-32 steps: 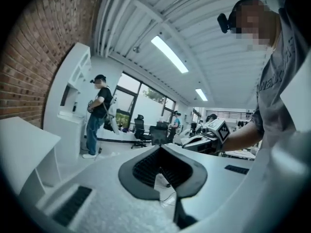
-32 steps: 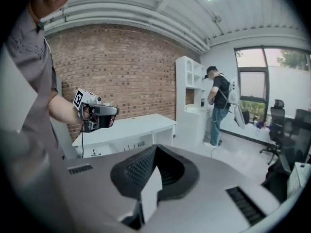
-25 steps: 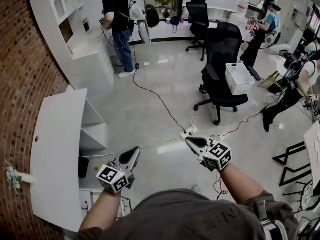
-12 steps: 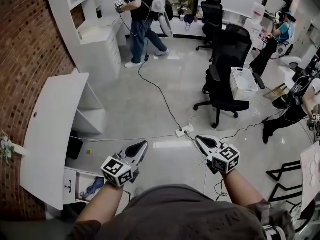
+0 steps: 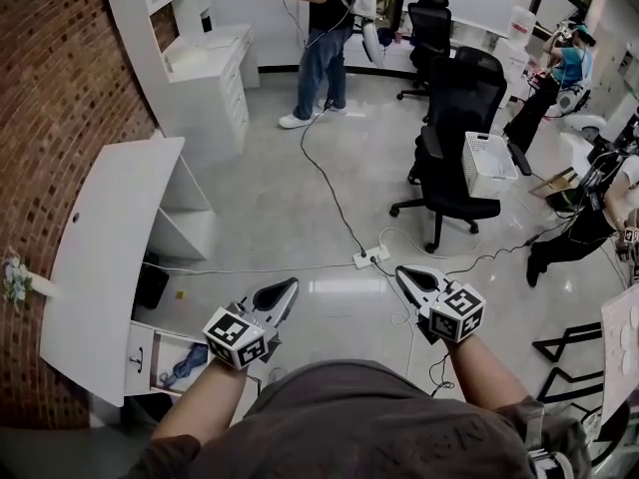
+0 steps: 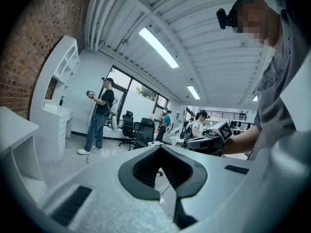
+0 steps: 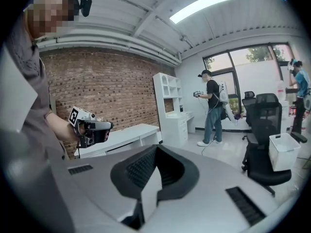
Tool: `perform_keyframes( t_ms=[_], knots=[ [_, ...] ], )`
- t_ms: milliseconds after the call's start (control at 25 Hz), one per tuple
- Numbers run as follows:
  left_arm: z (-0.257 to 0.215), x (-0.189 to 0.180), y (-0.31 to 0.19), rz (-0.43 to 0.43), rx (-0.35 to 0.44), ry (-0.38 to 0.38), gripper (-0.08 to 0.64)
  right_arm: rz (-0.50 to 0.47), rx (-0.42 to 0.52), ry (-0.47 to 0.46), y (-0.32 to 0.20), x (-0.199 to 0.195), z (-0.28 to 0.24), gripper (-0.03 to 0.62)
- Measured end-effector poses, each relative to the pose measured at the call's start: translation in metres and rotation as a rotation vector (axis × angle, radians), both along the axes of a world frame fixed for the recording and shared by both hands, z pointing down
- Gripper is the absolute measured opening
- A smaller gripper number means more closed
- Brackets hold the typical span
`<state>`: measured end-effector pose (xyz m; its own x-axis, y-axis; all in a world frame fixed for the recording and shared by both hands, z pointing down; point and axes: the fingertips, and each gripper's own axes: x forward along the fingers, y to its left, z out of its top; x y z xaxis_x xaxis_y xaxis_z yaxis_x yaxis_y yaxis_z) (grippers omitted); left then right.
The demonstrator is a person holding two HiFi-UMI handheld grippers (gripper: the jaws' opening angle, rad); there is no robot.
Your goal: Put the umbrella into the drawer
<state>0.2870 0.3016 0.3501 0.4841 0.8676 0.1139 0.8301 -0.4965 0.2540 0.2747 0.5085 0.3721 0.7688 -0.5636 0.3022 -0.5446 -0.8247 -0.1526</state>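
Low at the left of the head view a white drawer (image 5: 140, 359) stands open under the desk. A blue thing (image 5: 184, 365) lies inside it, apparently the folded umbrella. My left gripper (image 5: 290, 285) hovers over the floor to the right of the drawer, shut with nothing in it. My right gripper (image 5: 403, 270) is level with it further right, also shut and empty. The left gripper view has the left gripper (image 6: 160, 148) with its jaws together and the right gripper (image 6: 206, 141) beyond. In the right gripper view the right gripper (image 7: 155, 148) is shut, and the left gripper (image 7: 96, 128) shows at the left.
A white desk (image 5: 105, 267) runs along the brick wall (image 5: 50, 118), with a white shelf unit (image 5: 195, 63) behind it. A power strip (image 5: 367, 258) and cables lie on the floor ahead. A black chair (image 5: 454, 138) carries a white basket (image 5: 489, 163). A person (image 5: 321, 38) stands at the back.
Both grippers have drifted slightly right and up in the head view, staying shut. The open drawer with the blue thing has come into sight at lower left. The standing person has moved right.
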Motion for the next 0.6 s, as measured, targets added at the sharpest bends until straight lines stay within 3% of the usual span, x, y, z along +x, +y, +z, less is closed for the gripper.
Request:
perform_keyframes(
  t_ms=[600],
  knots=[
    [-0.004,-0.010,-0.011,-0.006,0.001,0.006,0.000,-0.017,-0.015,0.015,-0.014,-0.005,-0.002,-0.008]
  ],
)
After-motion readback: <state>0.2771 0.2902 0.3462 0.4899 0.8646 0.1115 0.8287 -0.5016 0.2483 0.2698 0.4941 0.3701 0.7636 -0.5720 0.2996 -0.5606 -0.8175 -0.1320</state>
